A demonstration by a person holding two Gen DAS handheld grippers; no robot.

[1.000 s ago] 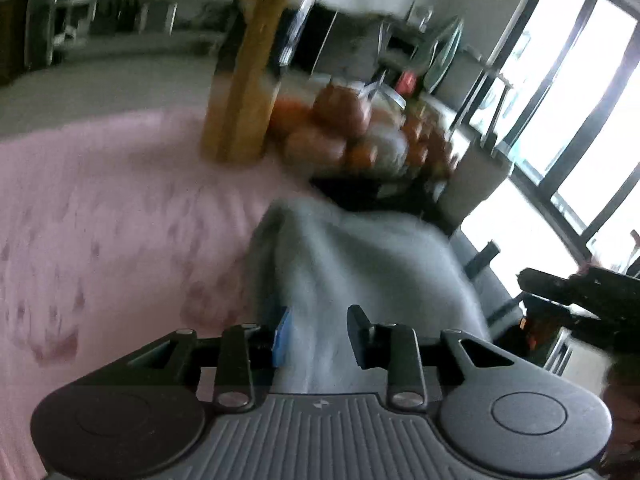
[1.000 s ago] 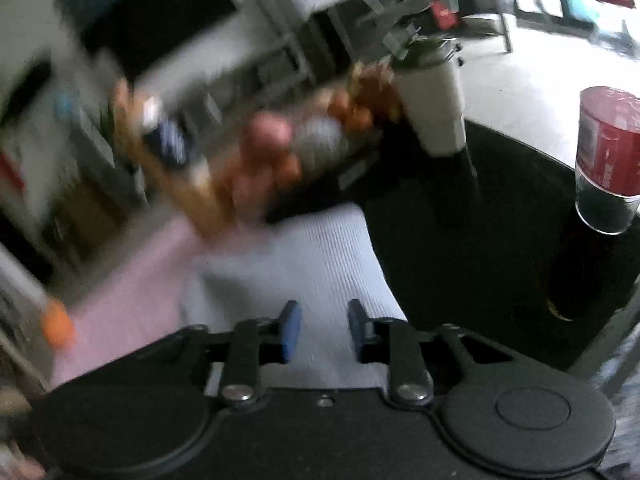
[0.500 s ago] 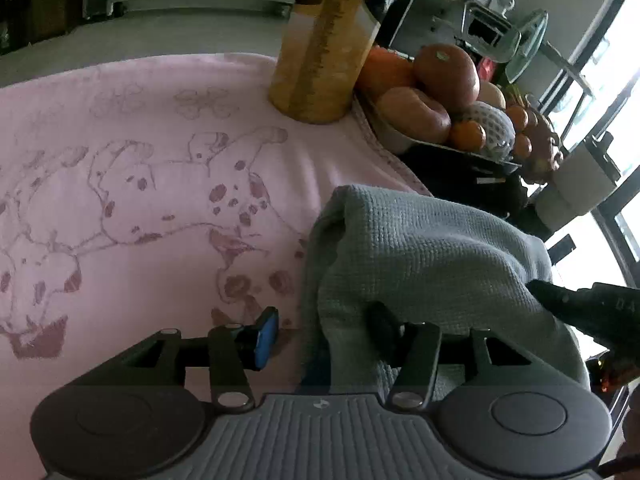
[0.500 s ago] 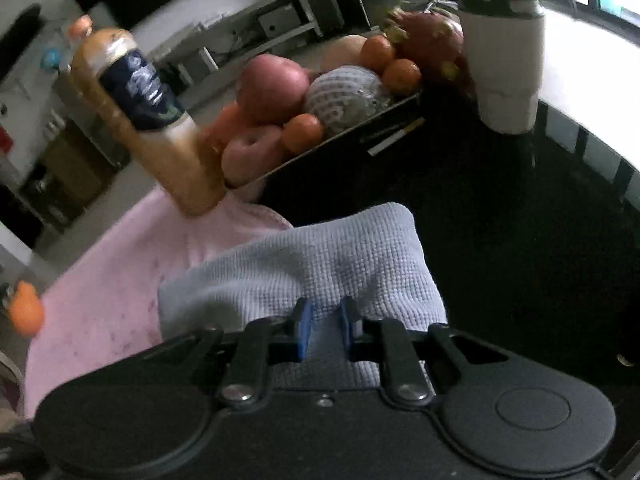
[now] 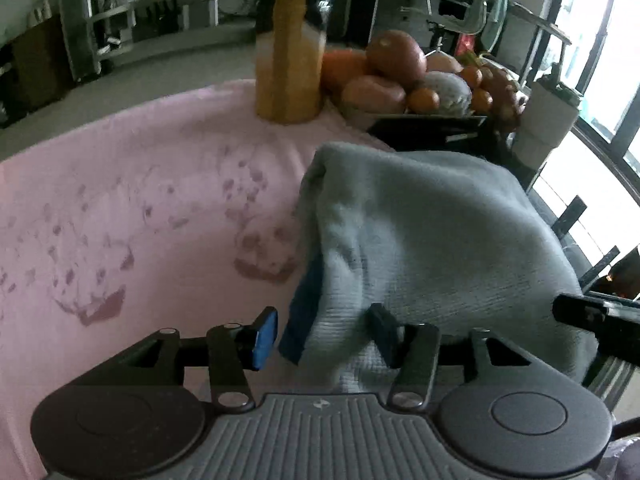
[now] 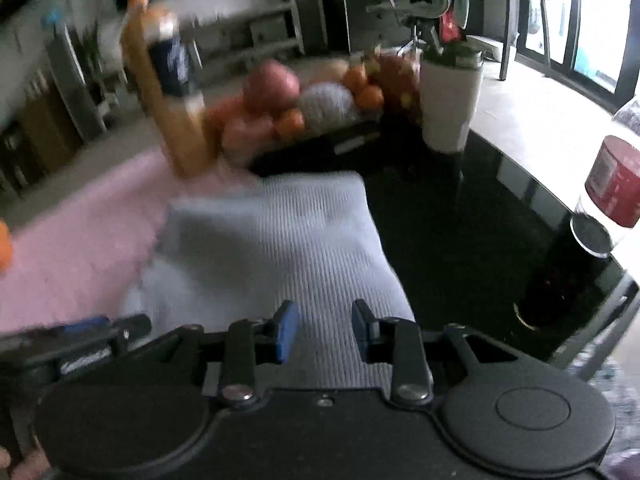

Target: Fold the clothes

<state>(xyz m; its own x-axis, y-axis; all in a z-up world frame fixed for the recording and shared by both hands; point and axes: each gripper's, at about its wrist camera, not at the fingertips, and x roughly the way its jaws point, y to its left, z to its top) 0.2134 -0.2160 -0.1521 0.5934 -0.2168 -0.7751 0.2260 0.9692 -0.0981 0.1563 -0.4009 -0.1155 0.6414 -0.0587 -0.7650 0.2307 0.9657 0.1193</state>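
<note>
So in the left wrist view, the left gripper (image 5: pixel 324 334) sits low over the pink blanket (image 5: pixel 132 200), pointing forward across the table, and its fingers are spread wide with nothing pinched. The blue-padded finger is out over bare pink fabric, while the dark one is tucked against the near hem of the grey cloth (image 5: pixel 424 240). That cloth is a bunched, folded heap lying partly on the pink blanket and partly off its right edge, with a bluish underside peeking out at its lower left corner. Behind it there's a tall orange bottle (image 5: pixel 288 60) standing on the blanket, a tray of fruit (image 5: pixel 404 76) just beside it, and a white cup (image 5: pixel 546 120) further right. The tip of the right gripper (image 5: pixel 592 316) pokes in from the right, close to the cloth. Over in the right wrist view, which is pretty blurry, the right gripper (image 6: pixel 322 332) hovers over the near end of the grey cloth (image 6: pixel 276 248), fingers apart by a modest gap, gripping nothing. The cloth straddles the pink blanket (image 6: pixel 80 236) and the black table (image 6: pixel 460 232). A red-labelled bottle (image 6: pixel 612 196) stands far right.
</note>
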